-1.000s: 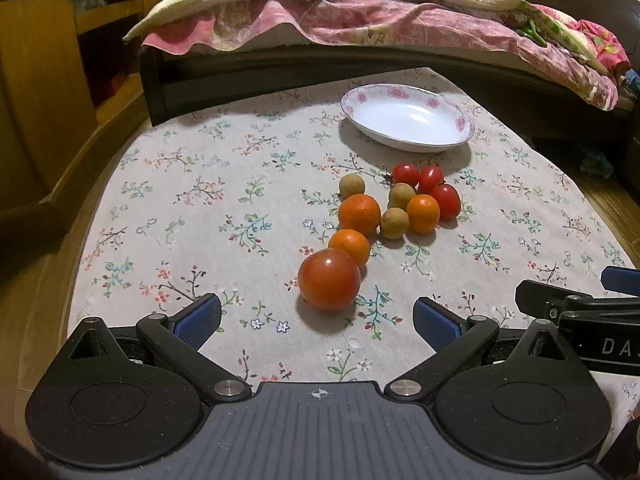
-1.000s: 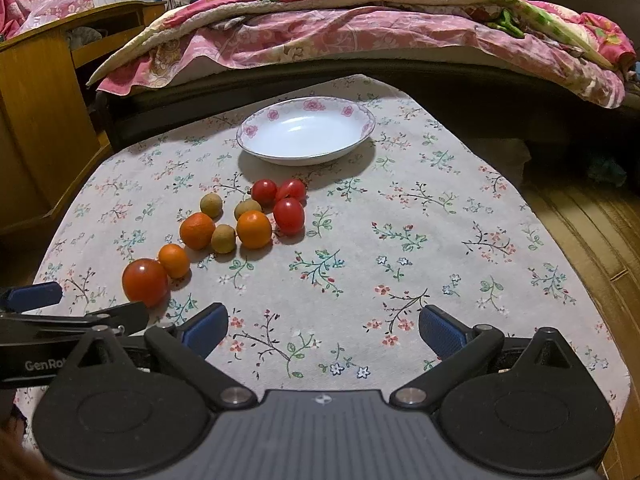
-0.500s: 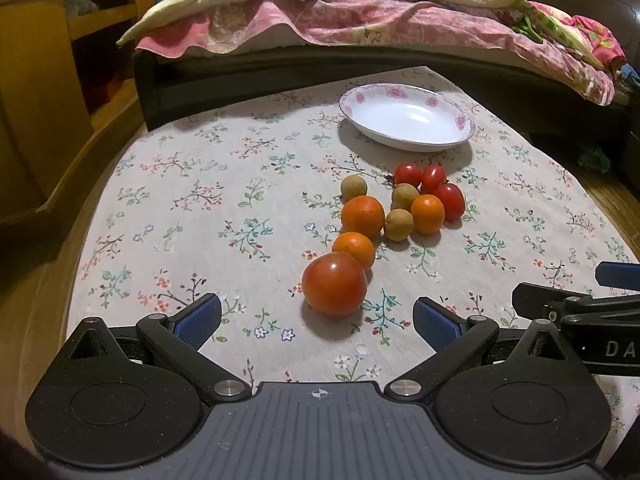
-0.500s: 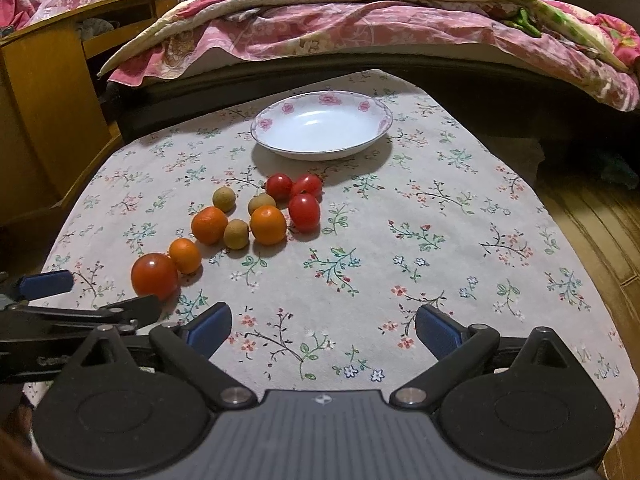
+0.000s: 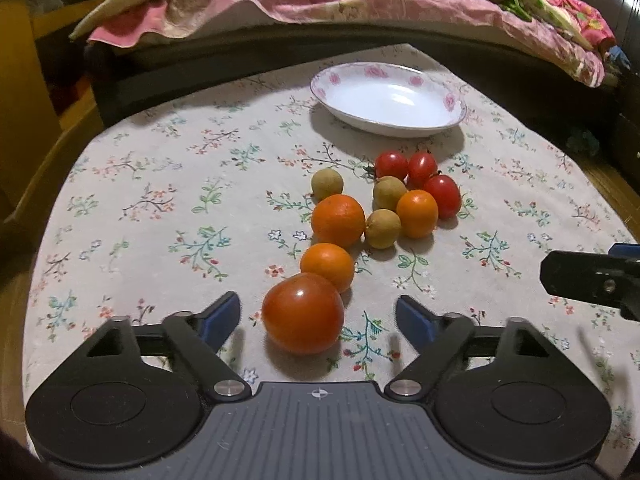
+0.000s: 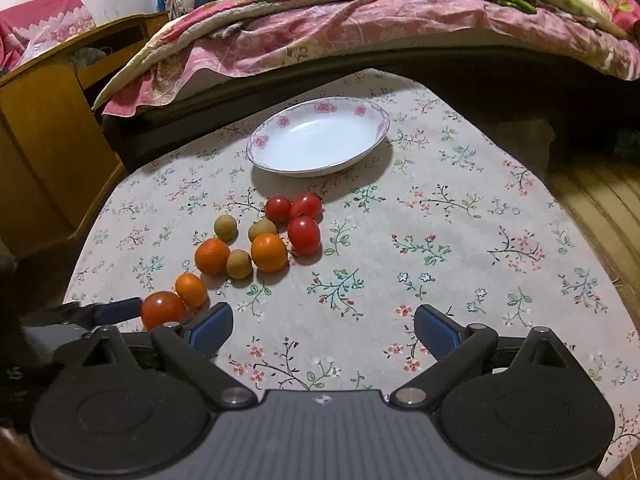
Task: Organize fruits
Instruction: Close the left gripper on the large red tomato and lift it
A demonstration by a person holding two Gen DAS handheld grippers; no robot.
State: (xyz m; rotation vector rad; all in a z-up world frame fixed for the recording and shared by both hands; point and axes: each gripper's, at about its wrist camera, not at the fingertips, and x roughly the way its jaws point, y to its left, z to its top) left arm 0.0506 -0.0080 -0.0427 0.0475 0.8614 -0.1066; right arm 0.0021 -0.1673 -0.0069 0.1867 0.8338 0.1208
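Observation:
A large red tomato (image 5: pixel 303 313) lies on the flowered tablecloth (image 5: pixel 160 216), just ahead of my open left gripper (image 5: pixel 318 318) and between its blue pads without touching them. Behind it lie three oranges (image 5: pixel 338 220), three brown longans (image 5: pixel 382 228) and three small red tomatoes (image 5: pixel 442 195). A white plate with a pink flower rim (image 5: pixel 388 98) stands empty at the back. My right gripper (image 6: pixel 323 328) is open over bare cloth, right of the fruit. In its view the large tomato (image 6: pixel 162 309) sits at the lower left beside the left gripper's finger (image 6: pixel 116 309).
A bed with a pink quilt (image 6: pixel 360 28) runs along the table's far side. A wooden cabinet (image 6: pixel 48 120) stands to the left. Wooden floor (image 6: pixel 600 200) shows past the table's right edge. The right gripper's finger (image 5: pixel 592 278) juts in at the right of the left wrist view.
My left gripper has moved forward and down, so the large tomato now sits between its fingers. My right gripper has shifted forward and a little right. No fruit has moved.

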